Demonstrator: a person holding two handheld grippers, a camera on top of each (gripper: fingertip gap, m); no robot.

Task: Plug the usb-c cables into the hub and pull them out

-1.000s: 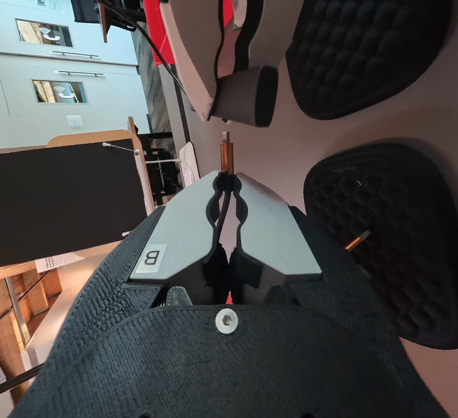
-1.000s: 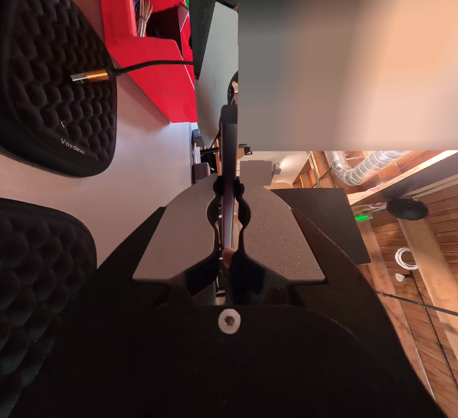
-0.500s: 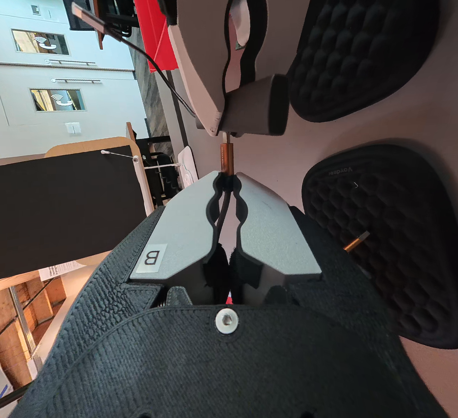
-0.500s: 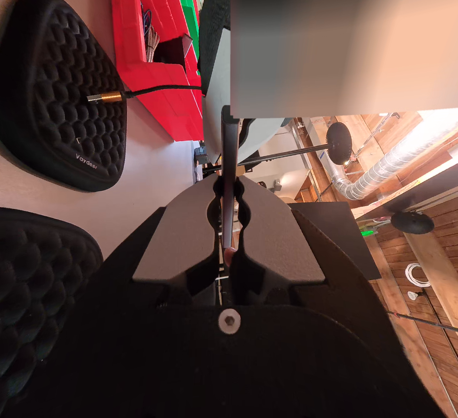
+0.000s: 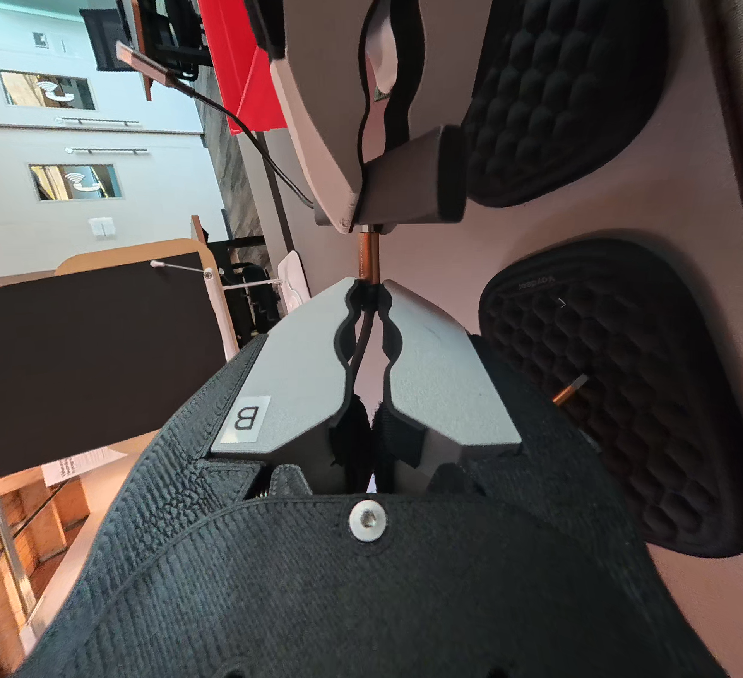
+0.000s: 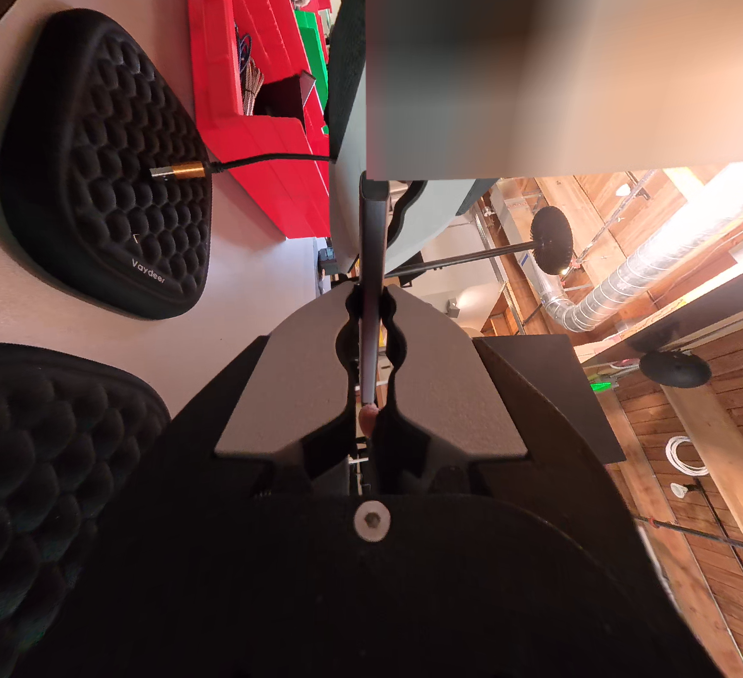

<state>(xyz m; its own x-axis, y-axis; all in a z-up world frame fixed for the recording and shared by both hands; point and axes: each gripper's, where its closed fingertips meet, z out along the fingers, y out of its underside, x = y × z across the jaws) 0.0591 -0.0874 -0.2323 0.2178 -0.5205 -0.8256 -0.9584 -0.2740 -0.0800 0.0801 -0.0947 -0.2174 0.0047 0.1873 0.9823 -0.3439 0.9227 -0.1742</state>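
My left gripper (image 5: 369, 289) is shut on a black usb-c cable just behind its copper plug (image 5: 369, 260). The plug's tip is in a port on the edge of the grey hub (image 5: 414, 192). My right gripper (image 6: 372, 293) is shut on the hub, which shows edge-on (image 6: 373, 240) in the right wrist view. The right gripper (image 5: 362, 172) also shows above the hub in the left wrist view. A second copper plug (image 6: 183, 171) lies loose on a black honeycomb pad (image 6: 104, 216); it also shows in the left wrist view (image 5: 569, 389).
Two black honeycomb pads (image 5: 563, 55) (image 5: 627, 437) lie on the pale table (image 5: 502, 228). A red bin (image 6: 257, 96) holding cables stands at the table's back. The hub's own lead ends in a flat connector (image 5: 140, 63) hanging free. A blurred patch covers the right wrist view's upper right. My two grippers' fingertips are within a few centimetres of each other.
The gap between plug and hub has closed: the plug's tip, free a second ago, is now in the hub's port. The right gripper has swung, showing more of the table.
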